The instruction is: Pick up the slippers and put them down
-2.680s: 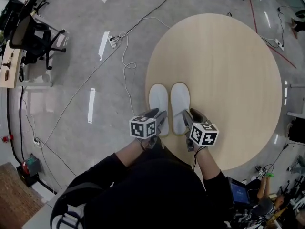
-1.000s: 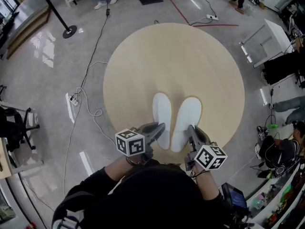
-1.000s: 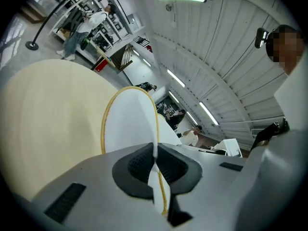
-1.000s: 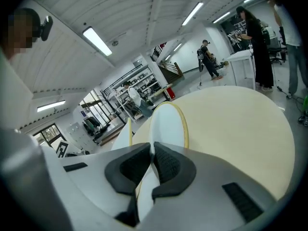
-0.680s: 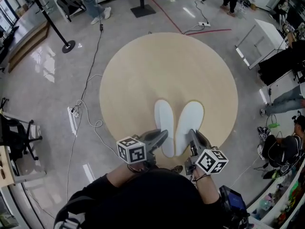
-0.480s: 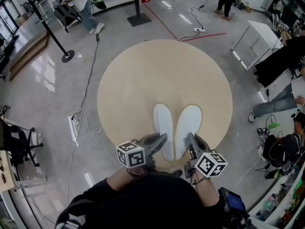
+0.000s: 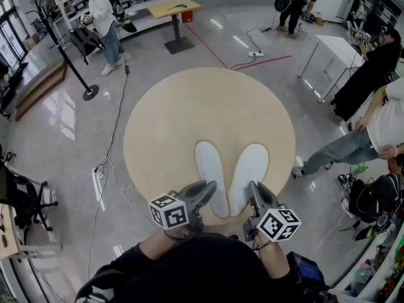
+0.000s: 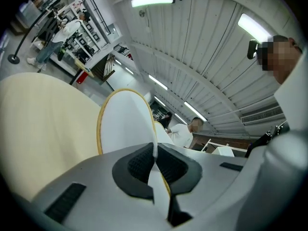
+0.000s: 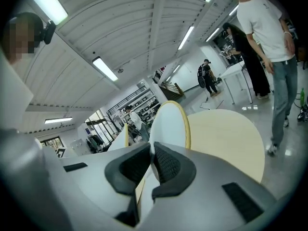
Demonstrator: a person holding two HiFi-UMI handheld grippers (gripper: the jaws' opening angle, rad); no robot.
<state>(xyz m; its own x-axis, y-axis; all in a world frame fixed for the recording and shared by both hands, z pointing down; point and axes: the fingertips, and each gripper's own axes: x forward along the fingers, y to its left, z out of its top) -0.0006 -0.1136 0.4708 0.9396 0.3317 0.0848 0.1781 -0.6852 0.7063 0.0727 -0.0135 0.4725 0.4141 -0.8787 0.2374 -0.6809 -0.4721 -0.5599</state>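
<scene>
Two white slippers with yellow edging hang flat over the near part of the round beige table point(image 7: 208, 100). My left gripper point(image 7: 205, 190) is shut on the heel of the left slipper point(image 7: 211, 172). My right gripper point(image 7: 253, 193) is shut on the heel of the right slipper point(image 7: 248, 171). In the left gripper view the left slipper point(image 8: 122, 124) runs forward out of the shut left gripper point(image 8: 154, 163), over the table point(image 8: 38, 119). The right gripper view shows the right slipper point(image 9: 168, 123) pinched in the right gripper point(image 9: 152, 165), with the table point(image 9: 226, 134) below.
A person point(image 7: 372, 122) stands just right of the table. Others stand at the back left point(image 7: 104, 17) and back right point(image 7: 297, 2). Cables and a power strip point(image 7: 98, 172) lie on the floor at left, by an office chair point(image 7: 19, 197). A small table point(image 7: 169, 8) stands at the back.
Both grippers have risen with the slippers still held, so the table looks smaller and lower. The head view has tilted up, and more of the room and a person at right now show.
</scene>
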